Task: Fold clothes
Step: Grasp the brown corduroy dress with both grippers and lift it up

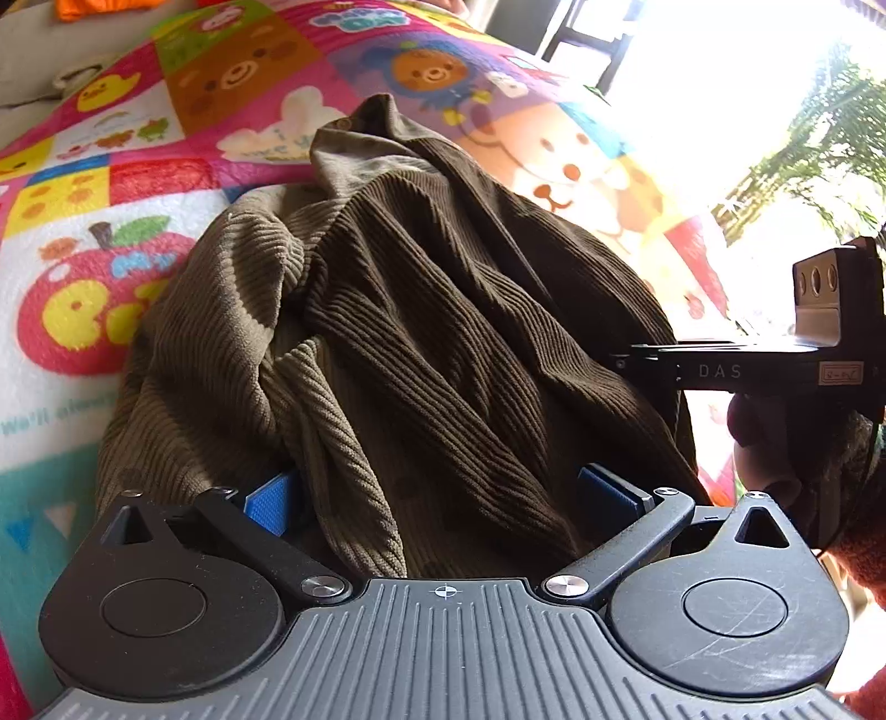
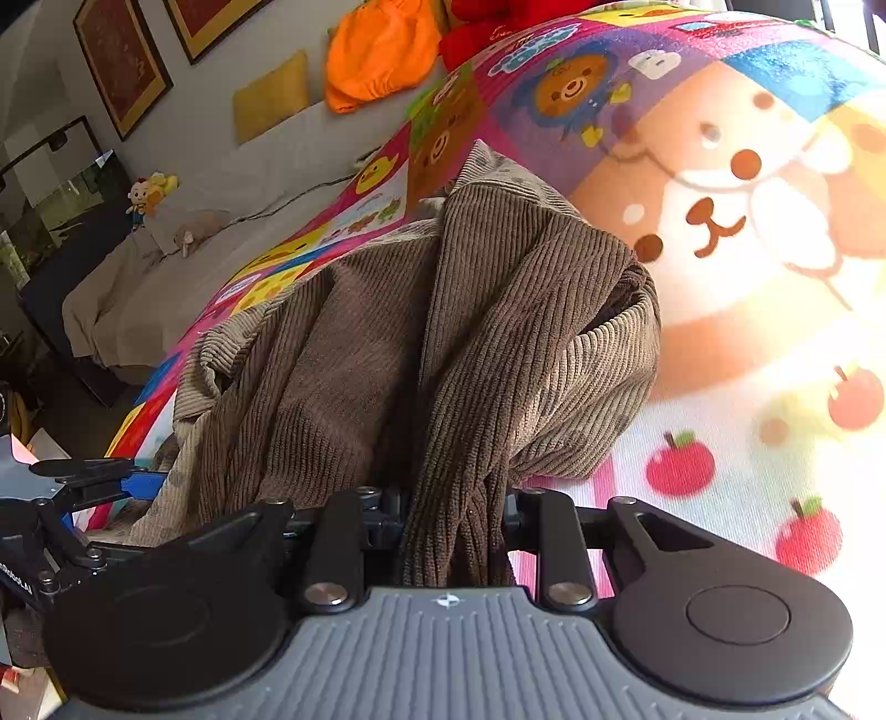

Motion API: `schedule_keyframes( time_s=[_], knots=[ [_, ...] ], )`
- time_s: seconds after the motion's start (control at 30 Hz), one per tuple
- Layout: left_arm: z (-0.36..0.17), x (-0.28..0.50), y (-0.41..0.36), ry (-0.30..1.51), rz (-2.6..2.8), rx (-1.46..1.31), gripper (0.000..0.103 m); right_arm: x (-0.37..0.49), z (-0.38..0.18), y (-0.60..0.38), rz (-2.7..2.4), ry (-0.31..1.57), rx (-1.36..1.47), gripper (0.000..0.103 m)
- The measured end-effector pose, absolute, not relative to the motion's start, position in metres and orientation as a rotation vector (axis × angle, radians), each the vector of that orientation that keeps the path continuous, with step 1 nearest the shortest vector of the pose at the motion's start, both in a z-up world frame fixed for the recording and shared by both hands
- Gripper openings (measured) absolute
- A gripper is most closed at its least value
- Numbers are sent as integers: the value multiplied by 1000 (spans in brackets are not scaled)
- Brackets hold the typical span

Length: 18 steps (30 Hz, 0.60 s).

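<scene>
A bed covered by a bright cartoon blanket (image 1: 111, 183) with bears and apples. A crumpled brown corduroy garment (image 1: 398, 332) lies on it. An orange cloth (image 2: 376, 55) sits at the far edge.

Garment (image 2: 443, 343): bunched on blanket (image 2: 747, 277), mid-bed. Cushions (image 2: 382, 50): behind, at blanket's far edge. Toy (image 2: 147, 194): far left, off blanket.

Framed pictures (image 2: 119, 61) on wall; bright window (image 1: 692, 72); cartoon blanket (image 2: 747, 166).

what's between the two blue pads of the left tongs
A bunched fold of the brown corduroy garment fills the gap between the blue pads of the left tongs, seen in the left wrist view.
</scene>
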<state>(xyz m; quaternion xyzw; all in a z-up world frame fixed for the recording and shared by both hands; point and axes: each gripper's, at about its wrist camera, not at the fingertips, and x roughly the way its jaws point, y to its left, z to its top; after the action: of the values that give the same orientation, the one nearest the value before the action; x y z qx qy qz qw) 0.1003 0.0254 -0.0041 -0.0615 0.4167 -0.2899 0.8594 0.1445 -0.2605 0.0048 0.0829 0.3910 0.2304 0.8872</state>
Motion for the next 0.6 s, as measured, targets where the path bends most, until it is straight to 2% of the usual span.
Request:
schedule_keyframes(
  time_s=[0.13,0.17,0.23,0.3,0.33,0.43,0.6],
  knots=[
    [2,54,19,882,-637,-111,103,87,9,-290,464,813,175,24],
    [4,43,19,881,-641,-110,103,76,13,-296,451,796,165,27],
    [20,30,26,848,-614,-142,103,54,20,-307,426,761,143,37],
    [38,17,34,803,-625,-197,103,33,31,-319,406,707,123,59],
    [44,12,35,794,-652,-233,103,27,37,-324,402,678,119,61],
    [46,3,27,835,-767,-367,103,9,51,-337,394,616,134,62],
    [7,19,-21,990,-816,-431,103,5,53,-333,391,603,151,64]
  ],
)
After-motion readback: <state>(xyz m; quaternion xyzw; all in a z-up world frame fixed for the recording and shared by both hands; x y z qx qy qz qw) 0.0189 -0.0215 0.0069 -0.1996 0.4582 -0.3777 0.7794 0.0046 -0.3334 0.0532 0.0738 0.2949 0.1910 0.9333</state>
